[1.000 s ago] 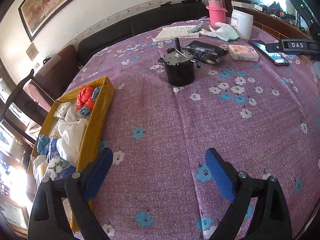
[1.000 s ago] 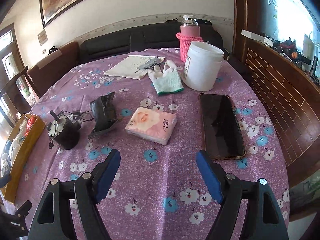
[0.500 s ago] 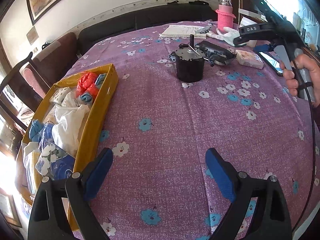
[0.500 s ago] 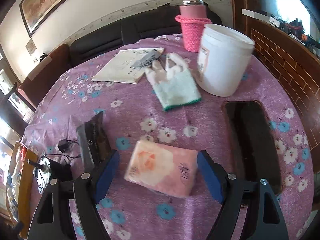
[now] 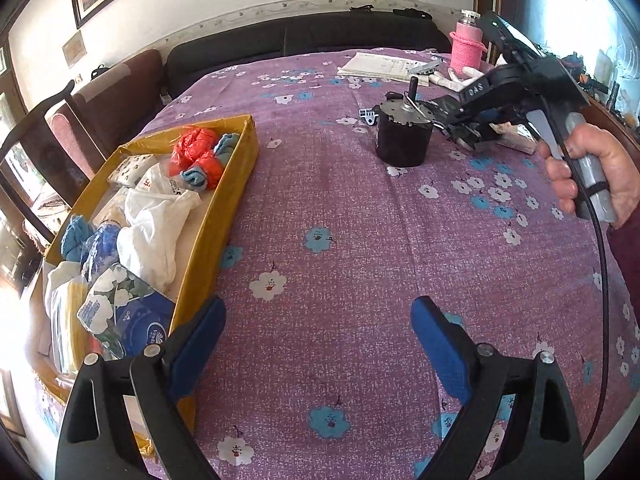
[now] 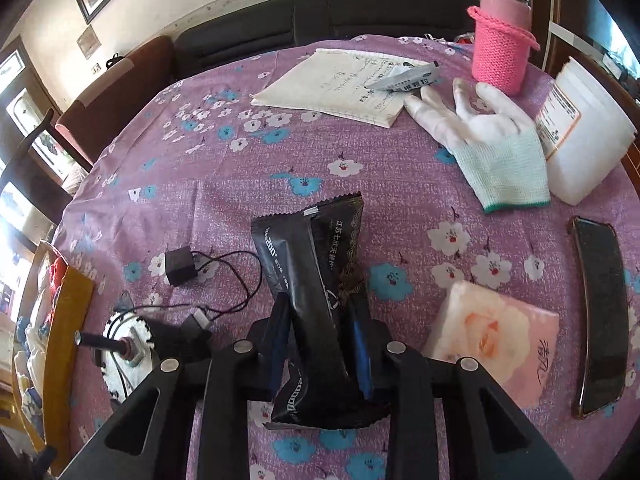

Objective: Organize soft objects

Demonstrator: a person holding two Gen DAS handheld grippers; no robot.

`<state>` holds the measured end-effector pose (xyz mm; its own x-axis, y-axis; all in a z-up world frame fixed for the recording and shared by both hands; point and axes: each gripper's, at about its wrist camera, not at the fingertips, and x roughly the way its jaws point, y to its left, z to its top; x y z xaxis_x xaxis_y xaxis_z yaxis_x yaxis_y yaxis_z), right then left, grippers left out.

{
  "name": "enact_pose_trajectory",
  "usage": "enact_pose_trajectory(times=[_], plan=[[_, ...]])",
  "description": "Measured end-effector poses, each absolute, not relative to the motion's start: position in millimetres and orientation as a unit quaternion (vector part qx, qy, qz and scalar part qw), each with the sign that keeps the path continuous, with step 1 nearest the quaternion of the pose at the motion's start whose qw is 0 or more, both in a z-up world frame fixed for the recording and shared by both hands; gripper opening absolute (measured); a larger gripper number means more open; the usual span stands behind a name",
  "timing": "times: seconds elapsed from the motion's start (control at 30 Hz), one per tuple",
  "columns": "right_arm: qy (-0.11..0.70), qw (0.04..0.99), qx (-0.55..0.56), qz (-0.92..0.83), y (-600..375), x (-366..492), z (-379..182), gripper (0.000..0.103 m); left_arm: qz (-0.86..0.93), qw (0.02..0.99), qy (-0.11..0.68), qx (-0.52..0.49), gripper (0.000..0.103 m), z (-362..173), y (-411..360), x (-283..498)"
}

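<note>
In the right wrist view a black foil packet (image 6: 308, 264) lies on the purple flowered tablecloth (image 6: 224, 184). My right gripper (image 6: 320, 320) is closing on the packet, a blue pad pressing each side of its lower half. A pink tissue pack (image 6: 492, 332) lies just right of the jaws and a white glove (image 6: 492, 148) farther back. In the left wrist view my left gripper (image 5: 318, 332) stands open over bare cloth, beside a yellow box (image 5: 224, 208) that holds bags, cloths and tissue packs. That view also shows the right gripper (image 5: 472, 136) in a hand (image 5: 592, 168).
A black motor (image 5: 404, 136) with a shaft and wires stands left of the packet. A phone (image 6: 600, 312) lies at the right edge. A white tub (image 6: 588, 136), a pink-sleeved flask (image 6: 502, 40) and a notebook (image 6: 336, 84) sit at the back. Chairs and a sofa ring the table.
My right gripper moved left from over the tissue pack to the black packet and its jaws closed on it. The left gripper drifted sideways a little and stayed open.
</note>
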<state>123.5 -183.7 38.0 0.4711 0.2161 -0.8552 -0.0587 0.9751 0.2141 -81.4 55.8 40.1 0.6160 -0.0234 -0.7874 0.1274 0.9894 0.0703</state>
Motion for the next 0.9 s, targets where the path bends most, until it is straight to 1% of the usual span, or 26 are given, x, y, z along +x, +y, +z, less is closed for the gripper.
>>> enact_pose_trajectory(times=[0.13, 0.2, 0.23, 0.27, 0.3, 0.33, 0.37, 0.43, 0.5, 0.63, 0.73, 0.83, 0.9], plan=[[0.529, 0.836, 0.079, 0.122, -178.9, 69.9, 39.7, 0.03, -0.048, 0.898, 0.435, 0.051, 0.093, 39.6, 58.6, -79.4], [0.549, 0.815, 0.081, 0.165, -169.6, 38.7, 40.1, 0.032, -0.052, 0.896, 0.438, 0.047, 0.093, 37.7, 58.2, -77.7], [0.558, 0.801, 0.091, 0.198, -168.4, 27.3, 40.3, 0.038, -0.055, 0.895, 0.441, 0.043, 0.093, 36.9, 57.8, -77.4], [0.561, 0.789, 0.105, 0.226, -170.2, 18.4, 41.9, 0.049, -0.06, 0.894, 0.443, 0.039, 0.093, 36.1, 57.2, -77.1], [0.552, 0.794, 0.113, 0.23, -177.4, 12.0, 47.2, 0.053, -0.064, 0.893, 0.445, 0.035, 0.093, 35.6, 56.3, -77.5], [0.532, 0.813, 0.11, 0.21, -188.6, 7.9, 54.9, 0.061, -0.068, 0.892, 0.446, 0.034, 0.093, 35.3, 55.3, -78.1], [0.506, 0.839, 0.1, 0.172, -202.2, 6.1, 63.5, 0.072, -0.071, 0.892, 0.446, 0.034, 0.093, 35.3, 53.9, -78.9], [0.456, 0.881, 0.085, 0.089, -232.0, 9.9, 76.1, 0.084, -0.075, 0.893, 0.442, 0.037, 0.093, 36.6, 51.6, -80.7], [0.438, 0.894, 0.087, 0.033, -256.8, 26.1, 77.0, 0.084, -0.078, 0.895, 0.438, 0.038, 0.093, 39.1, 49.7, -81.8], [0.47, 0.875, 0.115, -0.007, -274.0, 76.8, 53.7, 0.084, -0.082, 0.896, 0.434, 0.038, 0.093, 46.7, 46.2, -83.6], [0.486, 0.866, 0.11, -0.039, -269.6, 109.9, 34.9, 0.084, -0.08, 0.899, 0.429, 0.042, 0.093, 55.3, 44.5, -84.8], [0.494, 0.861, 0.105, -0.052, -263.8, 125.9, 23.0, 0.087, -0.083, 0.9, 0.426, 0.04, 0.093, 63.2, 41.7, -81.6], [0.497, 0.862, 0.085, -0.056, -259.6, 124.0, 22.7, 0.082, -0.092, 0.899, 0.427, 0.035, 0.093, 66.8, 37.4, -76.8]])
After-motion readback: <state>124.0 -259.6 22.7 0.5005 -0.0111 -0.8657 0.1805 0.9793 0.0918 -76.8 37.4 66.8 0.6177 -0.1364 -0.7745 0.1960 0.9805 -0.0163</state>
